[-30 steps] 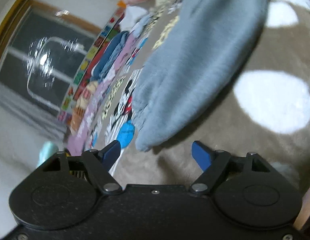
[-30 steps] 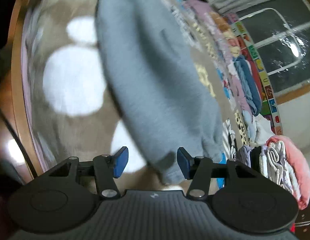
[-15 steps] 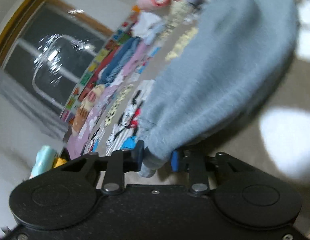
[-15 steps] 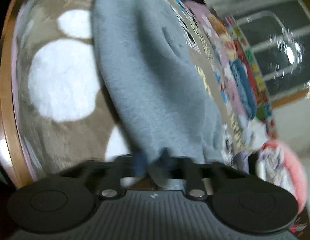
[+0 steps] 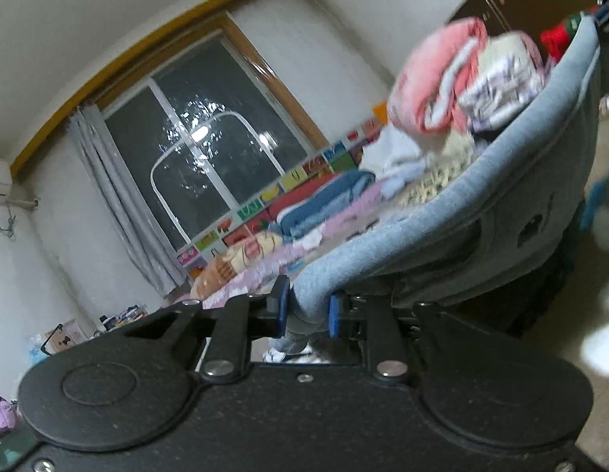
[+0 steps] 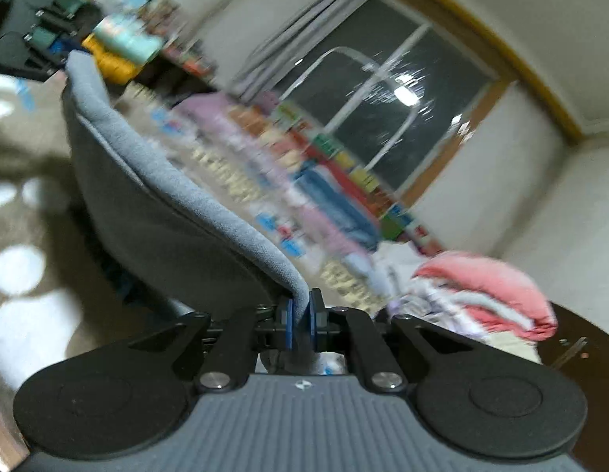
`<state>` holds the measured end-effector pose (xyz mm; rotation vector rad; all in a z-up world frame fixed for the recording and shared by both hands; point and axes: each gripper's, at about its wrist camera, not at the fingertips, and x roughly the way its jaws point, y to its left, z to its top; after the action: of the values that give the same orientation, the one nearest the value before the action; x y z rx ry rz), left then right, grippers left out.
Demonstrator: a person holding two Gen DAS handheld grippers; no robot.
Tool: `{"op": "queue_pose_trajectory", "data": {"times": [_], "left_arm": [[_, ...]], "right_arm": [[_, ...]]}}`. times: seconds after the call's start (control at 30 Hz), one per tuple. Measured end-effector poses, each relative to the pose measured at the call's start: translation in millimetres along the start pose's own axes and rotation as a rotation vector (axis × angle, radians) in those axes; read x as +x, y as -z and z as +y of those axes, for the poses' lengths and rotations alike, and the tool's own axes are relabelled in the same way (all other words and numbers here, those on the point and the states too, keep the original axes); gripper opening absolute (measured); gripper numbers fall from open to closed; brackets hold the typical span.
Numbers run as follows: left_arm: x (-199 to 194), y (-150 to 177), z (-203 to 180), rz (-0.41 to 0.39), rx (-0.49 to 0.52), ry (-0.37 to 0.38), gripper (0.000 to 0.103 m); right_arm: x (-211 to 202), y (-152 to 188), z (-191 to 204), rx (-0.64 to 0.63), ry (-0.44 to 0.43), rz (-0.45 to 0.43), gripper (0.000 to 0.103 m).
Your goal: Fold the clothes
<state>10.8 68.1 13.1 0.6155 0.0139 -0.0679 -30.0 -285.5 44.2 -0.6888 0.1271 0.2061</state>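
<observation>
Beyond both grippers, a dark window and bedding fill the room. Left gripper and right gripper each clench one end of the grey garment, stretched between them.

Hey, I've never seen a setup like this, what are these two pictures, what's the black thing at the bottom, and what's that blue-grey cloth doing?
There is no robot here. A person holds a two-finger gripper in each hand, and a fisheye camera on each one looks forward along its fingers. The black shape at the bottom is the tool itself.

In the left wrist view, the left gripper is shut on an end of the blue-grey garment. In the right wrist view, the right gripper pinches another end of it, so the cloth hangs between the two tools. The other gripper shows at the far end of the cloth in each view. Behind lie a pink pile of laundry, a patterned mat with colourful edging and a dark window.
</observation>
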Motion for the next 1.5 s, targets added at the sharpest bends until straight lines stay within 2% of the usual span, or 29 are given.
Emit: {"op": "queue_pose_trajectory", "data": {"times": [0.27,0.4,0.5,0.77,1.03,1.27,1.5], "left_arm": [[-24.5,-23.8,25.5,-0.009,-0.115,0.031,0.019],[-1.1,-21.8,29.6,0.026,-0.151,0.016,0.019],[25.5,-19.2,32.3,0.065,-0.17,0.005,0.019],[115.3,3.2,41.2,0.191,-0.22,0.031,0.019],[205.2,56.0,37.0,0.334,-0.352,0.185,0.019],[261.5,76.1,50.8,0.378,-0.447,0.261,0.019],[310.6,100.8,59.8,0.493,-0.594,0.341,0.018]], "right_arm": [[-35.3,-19.2,-48.8,0.054,0.062,-0.101,0.008],[-26.4,-26.4,-58.6,0.063,0.068,-0.131,0.008],[-1.4,-26.4,-58.2,0.064,0.047,-0.116,0.008],[105.2,-34.8,-59.0,0.085,-0.038,-0.017,0.008],[219.5,-39.6,-47.4,0.063,-0.172,0.156,0.008],[301.6,-39.9,-35.4,0.078,-0.242,0.253,0.008],[381.5,-32.4,-34.9,0.137,-0.296,0.349,0.008]]}}
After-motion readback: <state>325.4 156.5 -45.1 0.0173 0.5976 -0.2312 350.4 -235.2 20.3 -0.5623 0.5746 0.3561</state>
